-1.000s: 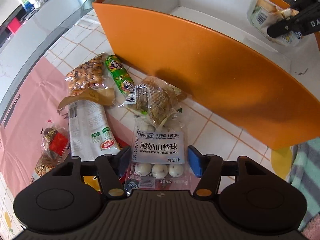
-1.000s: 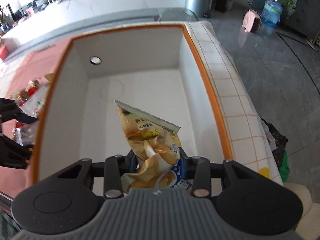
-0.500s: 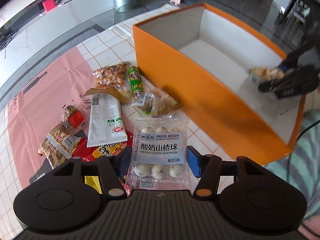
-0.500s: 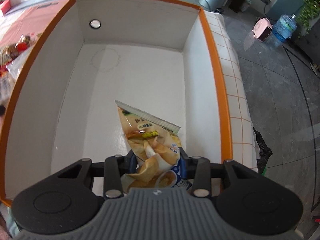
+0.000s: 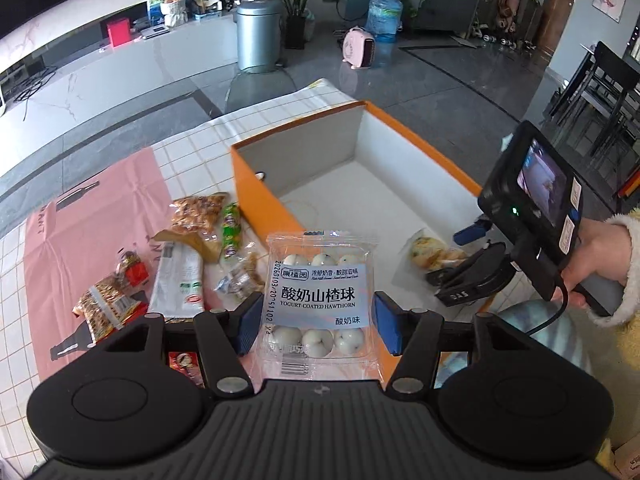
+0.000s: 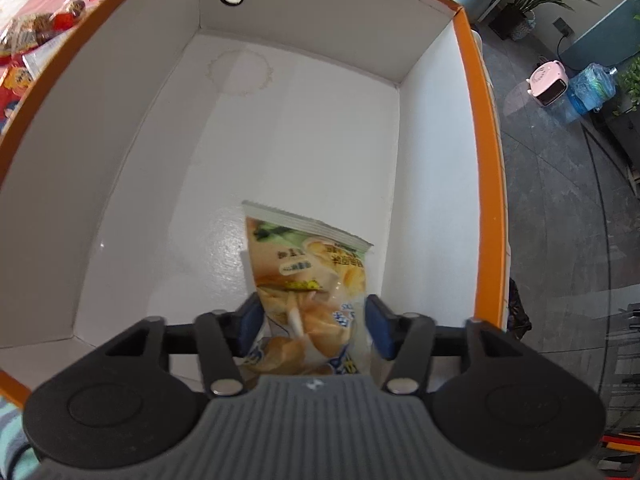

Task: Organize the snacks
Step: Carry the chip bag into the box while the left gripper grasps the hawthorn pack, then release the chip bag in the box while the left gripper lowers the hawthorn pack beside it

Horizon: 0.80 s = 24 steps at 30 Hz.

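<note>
The task looks barely begun; the orange box [image 5: 256,184] on the bench [image 5: 192,148] shows a bare white floor, with nothing lying loose on it in either view; a scatter of packets is left on the bench beside the box's left wall, among them a peanut bag [image 5: 198,210], a green sausage stick [image 5: 231,230], a long white wrapper [image 5: 178,276] and a red-tagged packet [image 5: 134,270].

Two snacks are in transit. The right claw [image 6: 312,320] hangs inside the box near its right wall, pads pressed against a yellow chip bag [image 6: 308,280]; the bag sticks out forward between the fingers, its crimped end toward the floor of the box; whether it touches the floor I cannot tell. The left claw [image 5: 318,326] holds a clear pack of yogurt-coated hawthorn balls [image 5: 318,296] between its blue pads, narrow on the pack's sides; it hovers over the box's near left wall, the pack upright in the grip, label facing the camera.

My judgement: releasing the chip bag comes next, then the hawthorn pack, then the loose pile.
</note>
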Available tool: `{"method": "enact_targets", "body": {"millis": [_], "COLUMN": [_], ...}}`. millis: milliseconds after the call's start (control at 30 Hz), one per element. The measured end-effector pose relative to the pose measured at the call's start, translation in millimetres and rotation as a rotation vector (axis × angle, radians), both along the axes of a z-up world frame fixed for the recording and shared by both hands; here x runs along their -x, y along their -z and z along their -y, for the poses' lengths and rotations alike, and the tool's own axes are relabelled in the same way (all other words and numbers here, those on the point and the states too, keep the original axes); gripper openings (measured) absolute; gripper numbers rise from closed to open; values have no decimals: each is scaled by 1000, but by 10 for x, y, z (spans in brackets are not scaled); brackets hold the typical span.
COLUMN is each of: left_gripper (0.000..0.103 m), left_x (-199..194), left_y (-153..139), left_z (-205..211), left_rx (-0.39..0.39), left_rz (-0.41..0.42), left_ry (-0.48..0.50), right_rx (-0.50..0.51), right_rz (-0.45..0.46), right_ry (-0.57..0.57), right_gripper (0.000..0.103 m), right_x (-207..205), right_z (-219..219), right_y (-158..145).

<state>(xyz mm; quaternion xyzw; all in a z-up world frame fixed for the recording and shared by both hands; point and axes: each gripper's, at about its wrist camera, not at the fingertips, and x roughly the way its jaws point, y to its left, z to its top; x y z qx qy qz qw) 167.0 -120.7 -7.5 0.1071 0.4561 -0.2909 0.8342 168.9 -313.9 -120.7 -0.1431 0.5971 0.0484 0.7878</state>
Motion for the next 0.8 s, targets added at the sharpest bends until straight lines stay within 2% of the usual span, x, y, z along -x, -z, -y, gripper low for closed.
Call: {"method": "enact_targets", "body": {"millis": [100, 267, 433, 533, 800], "left_gripper": [67, 67, 67, 67, 67], "left_x": [64, 86, 35, -5, -132], "left_y": [-14, 61, 197, 263, 468], "left_z": [211, 586, 933, 1119, 1379], "left_rx": [-22, -87, -185, -248, -307], "left_rz": [6, 0, -28, -47, -146], "left_ry": [35, 86, 108, 104, 128], "right_rx": [-34, -127, -132, -143, -83], "right_rz": [31, 84, 144, 157, 153], "right_ry": [-8, -6, -7, -27, -53], "right_gripper": [68, 68, 68, 68, 68], "right_x": [58, 204, 354, 428, 421], "right_z": [24, 143, 264, 332, 435], "right_y": [-195, -549, -751, -783, -715]}}
